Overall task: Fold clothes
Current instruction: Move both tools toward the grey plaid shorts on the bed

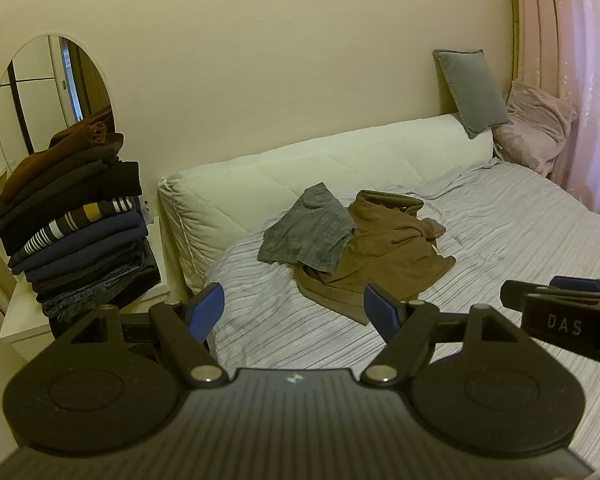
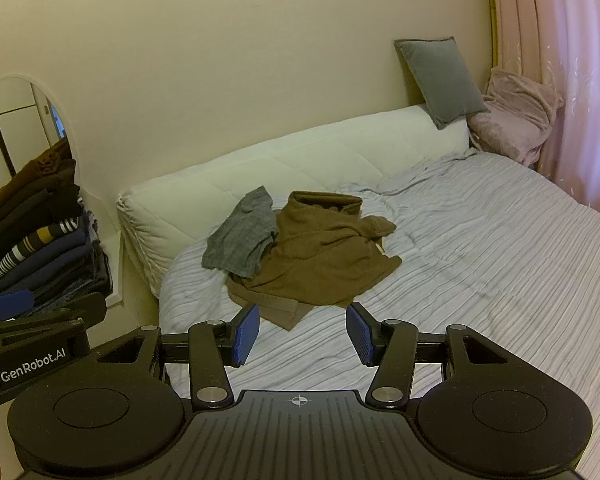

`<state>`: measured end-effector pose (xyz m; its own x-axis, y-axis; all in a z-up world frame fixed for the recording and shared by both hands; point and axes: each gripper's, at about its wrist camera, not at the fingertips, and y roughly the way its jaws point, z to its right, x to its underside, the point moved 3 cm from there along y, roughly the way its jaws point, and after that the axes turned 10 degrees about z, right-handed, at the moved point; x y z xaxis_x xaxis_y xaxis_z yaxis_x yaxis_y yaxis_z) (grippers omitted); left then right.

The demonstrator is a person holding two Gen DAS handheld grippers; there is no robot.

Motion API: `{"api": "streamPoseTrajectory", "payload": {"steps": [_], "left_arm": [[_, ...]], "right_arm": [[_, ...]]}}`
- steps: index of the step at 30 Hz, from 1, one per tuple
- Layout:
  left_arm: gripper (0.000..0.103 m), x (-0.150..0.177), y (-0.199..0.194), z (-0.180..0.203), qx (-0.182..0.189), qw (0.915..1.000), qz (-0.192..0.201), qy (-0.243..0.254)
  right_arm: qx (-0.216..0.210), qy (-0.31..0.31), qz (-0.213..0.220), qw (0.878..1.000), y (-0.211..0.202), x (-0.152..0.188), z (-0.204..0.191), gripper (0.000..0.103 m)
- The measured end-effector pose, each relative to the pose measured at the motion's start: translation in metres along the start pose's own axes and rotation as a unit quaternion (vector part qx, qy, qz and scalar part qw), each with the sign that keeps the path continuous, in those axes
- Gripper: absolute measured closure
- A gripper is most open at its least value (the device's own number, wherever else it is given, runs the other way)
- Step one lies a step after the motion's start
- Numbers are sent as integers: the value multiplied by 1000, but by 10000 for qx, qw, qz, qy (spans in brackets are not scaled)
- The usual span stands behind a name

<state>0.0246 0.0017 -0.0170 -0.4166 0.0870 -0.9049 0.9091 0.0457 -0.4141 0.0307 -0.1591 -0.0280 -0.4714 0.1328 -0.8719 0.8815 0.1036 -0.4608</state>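
- A stack of folded clothes (image 1: 76, 220) stands at the far left on a white side table (image 1: 24, 316), in front of an oval mirror (image 1: 48, 92). Its right side sits near the end of the white padded headboard (image 1: 308, 172), with only a narrow gap between.
- The left gripper (image 1: 294, 312) hangs over the near left edge of the bed (image 1: 520, 240), jaws spread wide and holding nothing.
- A grey garment (image 2: 240, 236) lies crumpled near the headboard, its right edge overlapping a brown garment (image 2: 320, 256). The brown hem reaches nearest the grippers.
- The right gripper (image 2: 302, 334) hovers just short of that hem, jaws wide apart and empty.
- Right of the brown garment the striped bedcover lies bare and wide as far as the pink curtain (image 2: 572, 80).
- A grey cushion (image 2: 440, 80) and a pink pillow (image 2: 512, 116) fill the far right corner.
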Motion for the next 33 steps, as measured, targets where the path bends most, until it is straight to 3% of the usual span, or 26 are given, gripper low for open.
{"api": "streamPoseTrajectory", "payload": {"steps": [21, 33], "left_arm": [[29, 0, 1, 1, -102, 9999, -86, 107], [29, -2, 23, -18, -198, 9997, -136, 65]], "right_arm": [[-125, 132, -52, 9998, 1, -4, 12, 51], [-99, 227, -129, 9996, 27, -2, 10, 51]]}}
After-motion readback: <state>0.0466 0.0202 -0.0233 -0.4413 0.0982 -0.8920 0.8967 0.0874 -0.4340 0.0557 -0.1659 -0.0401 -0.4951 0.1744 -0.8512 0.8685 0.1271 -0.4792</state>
